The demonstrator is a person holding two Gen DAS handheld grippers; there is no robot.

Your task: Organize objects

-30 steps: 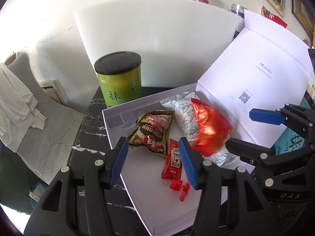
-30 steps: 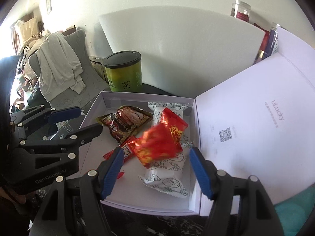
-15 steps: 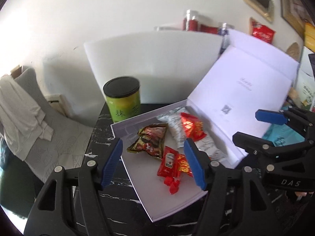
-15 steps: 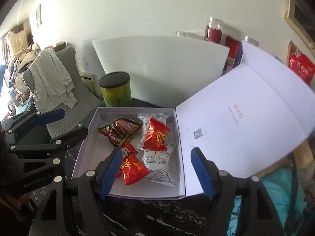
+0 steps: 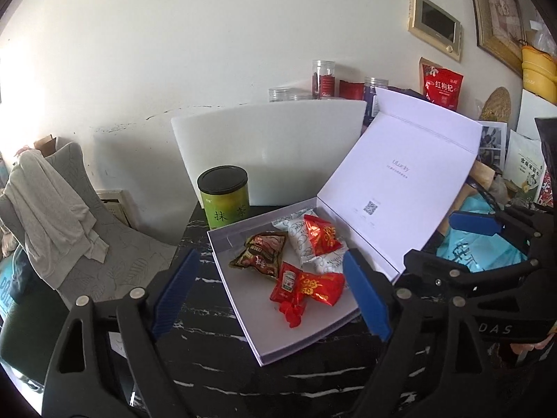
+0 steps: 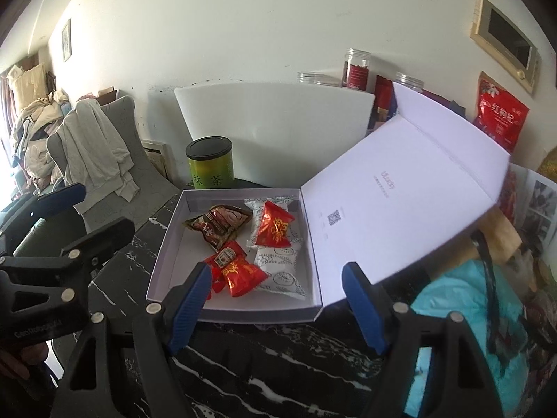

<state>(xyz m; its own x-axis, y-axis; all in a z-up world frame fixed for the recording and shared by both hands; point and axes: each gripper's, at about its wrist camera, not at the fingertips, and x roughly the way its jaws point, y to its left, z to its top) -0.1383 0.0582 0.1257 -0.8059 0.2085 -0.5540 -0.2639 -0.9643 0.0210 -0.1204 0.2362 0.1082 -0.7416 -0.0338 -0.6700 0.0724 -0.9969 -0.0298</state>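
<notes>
Snacks lie in open box, both grippers empty

White cardboard gift box sits on black marble tabletop, lid up. Inside: brown foil snack pouch, two white patterned packets, two red foil candy packs, red ketchup sachet. Left hand-held gripper and right hand-held gripper spread wide, holding nothing, hovering near box. Green matcha tin stands behind box.

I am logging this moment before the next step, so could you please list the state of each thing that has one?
White gift box: lid open, leaning back.
Green matcha tin: upright, black lid on.
Brown snack packet: sealed, flat in box.
Red ketchup sachet: in box, partly under red candy wrapper.
Left tool: open, holding nothing.
Right tool: open, holding nothing.
</notes>
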